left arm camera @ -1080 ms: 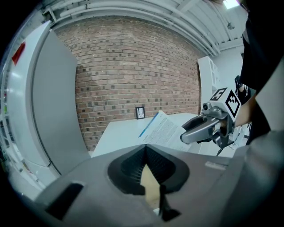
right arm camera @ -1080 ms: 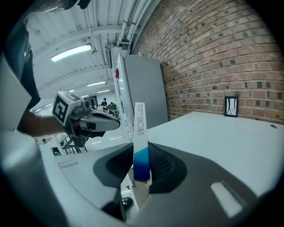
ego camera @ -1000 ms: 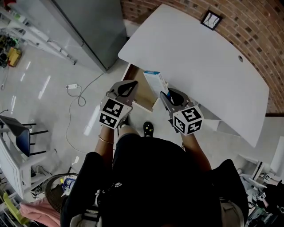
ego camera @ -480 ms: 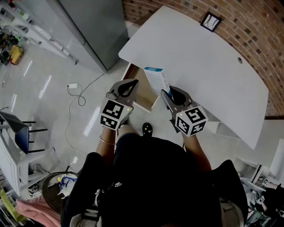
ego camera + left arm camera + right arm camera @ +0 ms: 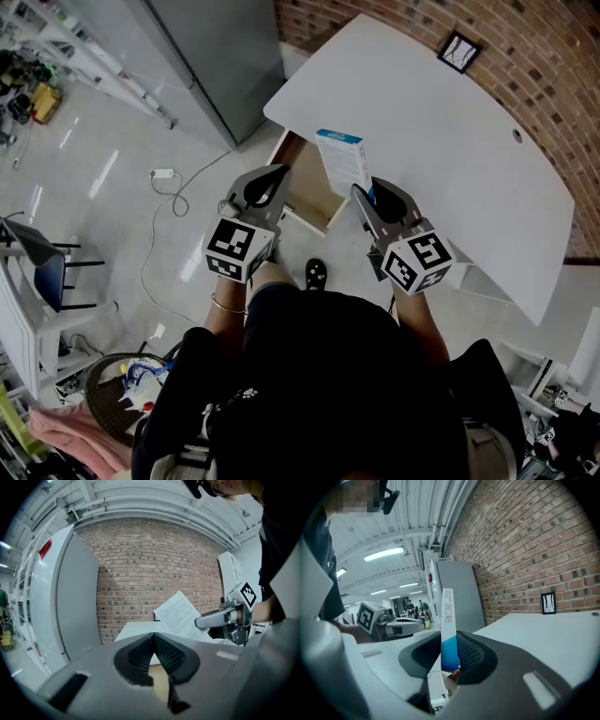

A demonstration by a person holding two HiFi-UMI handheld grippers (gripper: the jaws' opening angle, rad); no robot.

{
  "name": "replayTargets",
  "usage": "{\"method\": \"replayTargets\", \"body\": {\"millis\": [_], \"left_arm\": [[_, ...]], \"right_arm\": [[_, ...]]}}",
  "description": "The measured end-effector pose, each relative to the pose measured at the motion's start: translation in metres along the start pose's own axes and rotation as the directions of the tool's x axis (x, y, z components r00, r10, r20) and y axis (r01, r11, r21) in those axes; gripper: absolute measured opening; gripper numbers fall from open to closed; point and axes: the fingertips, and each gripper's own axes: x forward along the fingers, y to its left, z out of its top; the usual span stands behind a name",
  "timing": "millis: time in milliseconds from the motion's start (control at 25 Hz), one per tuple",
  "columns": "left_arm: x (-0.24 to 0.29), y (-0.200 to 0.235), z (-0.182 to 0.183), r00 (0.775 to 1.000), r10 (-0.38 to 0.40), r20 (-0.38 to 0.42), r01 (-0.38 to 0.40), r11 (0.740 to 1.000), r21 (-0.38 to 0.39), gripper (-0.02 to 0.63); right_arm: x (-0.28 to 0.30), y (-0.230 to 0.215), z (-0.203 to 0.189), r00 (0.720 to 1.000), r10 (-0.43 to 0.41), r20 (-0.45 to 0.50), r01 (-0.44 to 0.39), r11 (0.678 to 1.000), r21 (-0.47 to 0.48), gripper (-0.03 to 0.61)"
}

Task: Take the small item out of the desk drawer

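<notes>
Right gripper (image 5: 371, 194) holds the flat white-and-blue cardboard box (image 5: 343, 161) up over the open wooden desk drawer (image 5: 309, 195).
Nearest, the person in dark clothing holds both grippers out side by side, each with its marker cube towards the body. The left gripper (image 5: 268, 182) has its jaws pressed together with nothing between them, and hangs over the drawer's left front corner. The right gripper's jaws clamp the box by its blue lower end, so the box stands upright on edge, its printed white part rising above the pads, beside the drawer's right side and at the near edge of the white desk top (image 5: 450, 159). Beyond, a small black-framed picture (image 5: 460, 52) stands at the desk's far edge against the red brick wall (image 5: 553, 75).
</notes>
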Motion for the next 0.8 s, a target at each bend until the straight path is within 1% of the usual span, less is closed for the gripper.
{"method": "replayTargets", "body": {"millis": [320, 800], "left_arm": [[-0.0064, -0.0017, 0.0035, 1.000, 0.009, 0.003, -0.009, 1.000, 0.010, -0.002], [-0.0007, -0.0026, 0.0083, 1.000, 0.018, 0.004, -0.018, 1.000, 0.020, -0.002]], "right_arm": [[-0.0021, 0.0020, 0.0104, 0.999, 0.009, 0.035, -0.009, 1.000, 0.006, 0.107], [-0.0005, -0.0065, 0.0118, 0.999, 0.019, 0.038, -0.019, 1.000, 0.011, 0.107]]}}
